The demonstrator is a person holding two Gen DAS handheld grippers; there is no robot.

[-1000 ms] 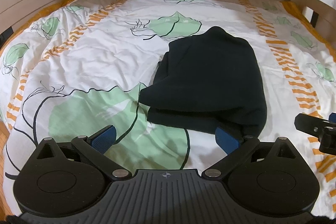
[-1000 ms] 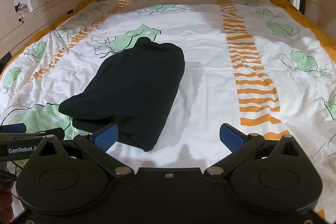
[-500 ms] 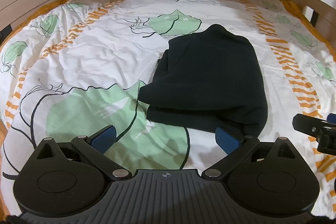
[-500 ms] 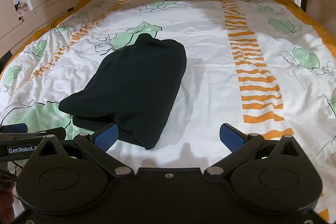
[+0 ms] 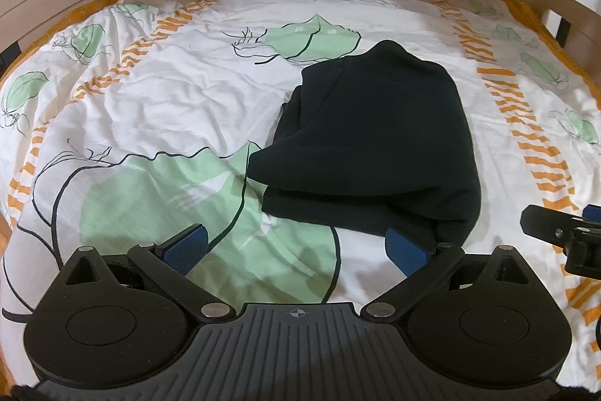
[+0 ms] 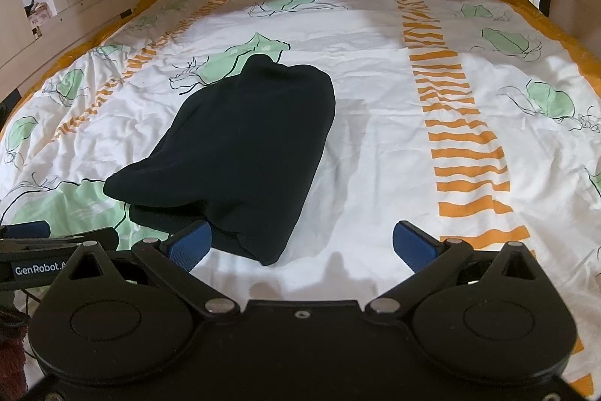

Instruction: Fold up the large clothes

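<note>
**Folded garment lies between two released grippers**

The dark garment [image 5: 375,145] lies on the bedspread [image 5: 169,100], long axis running up-frame. Left gripper [image 5: 296,245] and right gripper [image 6: 302,243] both gape, empty, flanking its near edge, equally close.

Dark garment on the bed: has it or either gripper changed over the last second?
Almost nothing. Both cameras tilted or drifted a little, so the bed sits slightly lower in frame. The folded dark garment lies in the same bundle on the duvet. The left gripper and right gripper stay open, holding nothing.
</note>
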